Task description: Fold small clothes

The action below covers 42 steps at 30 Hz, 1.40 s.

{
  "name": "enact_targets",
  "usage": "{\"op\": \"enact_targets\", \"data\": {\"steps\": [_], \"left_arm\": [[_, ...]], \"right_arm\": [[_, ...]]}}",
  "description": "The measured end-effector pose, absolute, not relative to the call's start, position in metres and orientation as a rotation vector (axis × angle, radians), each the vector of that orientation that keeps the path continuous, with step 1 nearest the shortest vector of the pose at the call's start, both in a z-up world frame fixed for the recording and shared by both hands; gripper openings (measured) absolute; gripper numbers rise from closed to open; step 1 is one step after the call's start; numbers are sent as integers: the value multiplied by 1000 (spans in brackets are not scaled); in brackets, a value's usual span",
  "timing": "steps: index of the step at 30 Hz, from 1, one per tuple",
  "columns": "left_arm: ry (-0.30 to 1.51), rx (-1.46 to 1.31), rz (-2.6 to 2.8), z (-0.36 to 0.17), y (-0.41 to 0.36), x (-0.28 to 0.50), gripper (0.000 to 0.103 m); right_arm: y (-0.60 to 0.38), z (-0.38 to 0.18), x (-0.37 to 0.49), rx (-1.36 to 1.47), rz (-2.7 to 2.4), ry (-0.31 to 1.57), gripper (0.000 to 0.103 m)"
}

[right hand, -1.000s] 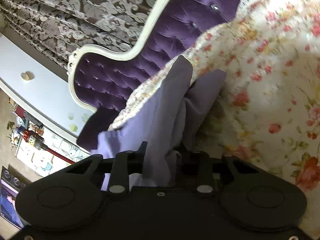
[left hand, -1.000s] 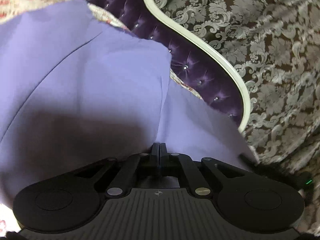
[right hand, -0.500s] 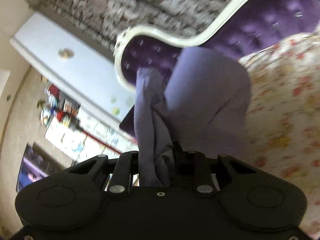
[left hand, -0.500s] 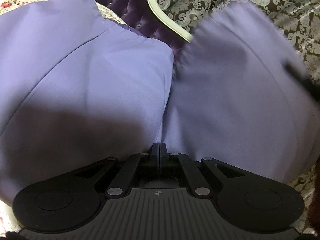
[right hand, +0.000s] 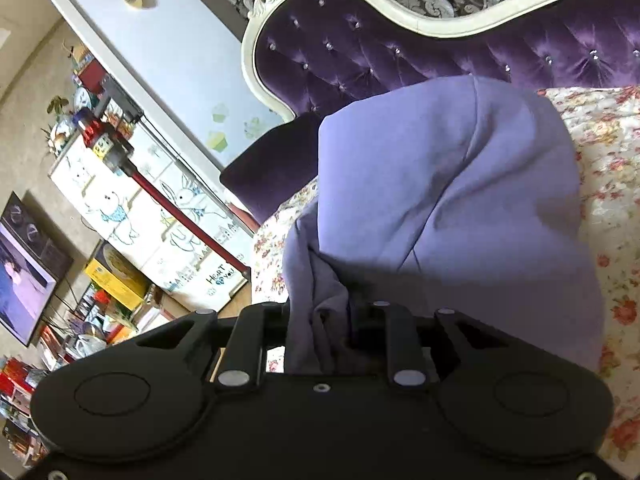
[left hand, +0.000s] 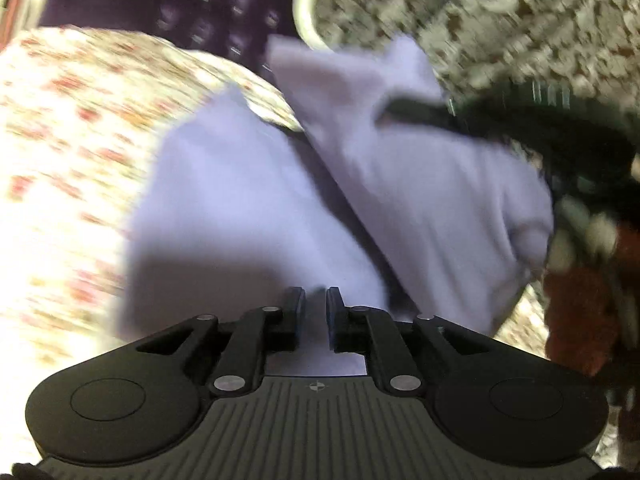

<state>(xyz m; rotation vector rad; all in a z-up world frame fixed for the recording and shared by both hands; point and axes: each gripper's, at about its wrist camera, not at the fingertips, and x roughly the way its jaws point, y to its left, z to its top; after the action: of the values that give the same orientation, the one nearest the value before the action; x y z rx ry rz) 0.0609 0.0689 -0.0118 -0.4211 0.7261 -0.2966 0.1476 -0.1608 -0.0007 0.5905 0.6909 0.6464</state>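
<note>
In the blurred left wrist view, the left gripper [left hand: 313, 300] stood at lower center with its fingers a narrow gap apart — gripping nothing, the purple garment [left hand: 248, 208] lying just beyond them on the floral bedspread [left hand: 68, 140]. The right gripper [left hand: 420, 110] reached in from the upper right, holding a fold of the cloth. In its own view, the right gripper [right hand: 320, 320] was clamped on a bunched edge of the garment [right hand: 460, 184] — draped mid-frame before the purple headboard [right hand: 380, 52].

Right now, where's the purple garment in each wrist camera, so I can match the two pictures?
Left wrist: purple garment fills the centre, blurred, reaching right toward the right gripper.
Right wrist: it rises centre-right, bunched in the gripper.
Shared landmark: the tufted purple headboard, top of both.
</note>
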Motion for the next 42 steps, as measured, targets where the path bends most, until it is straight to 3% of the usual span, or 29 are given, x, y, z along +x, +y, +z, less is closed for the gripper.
{"op": "enact_targets", "data": {"steps": [1,6,12,33,38,42], "left_arm": [[713,-422,-268,-7,80,62,19],[606,-429,-174,28,121,76,20],[573,-287,-204,57,109,104,23],[842,254,-225,16,38,188,25],[865,266,-229,13,40,197,26],[871,247,-219,13,48,203,27]], "right_arm": [[-155,-3,147,578,644,693,32],[-122,-26,146,513,624,700,32],[-83,-47,132,365,599,630,32],[-64,-54,113,220,622,534,33],[-64,-47,112,206,637,521,38],[-73,-35,91,146,648,461,61]]}}
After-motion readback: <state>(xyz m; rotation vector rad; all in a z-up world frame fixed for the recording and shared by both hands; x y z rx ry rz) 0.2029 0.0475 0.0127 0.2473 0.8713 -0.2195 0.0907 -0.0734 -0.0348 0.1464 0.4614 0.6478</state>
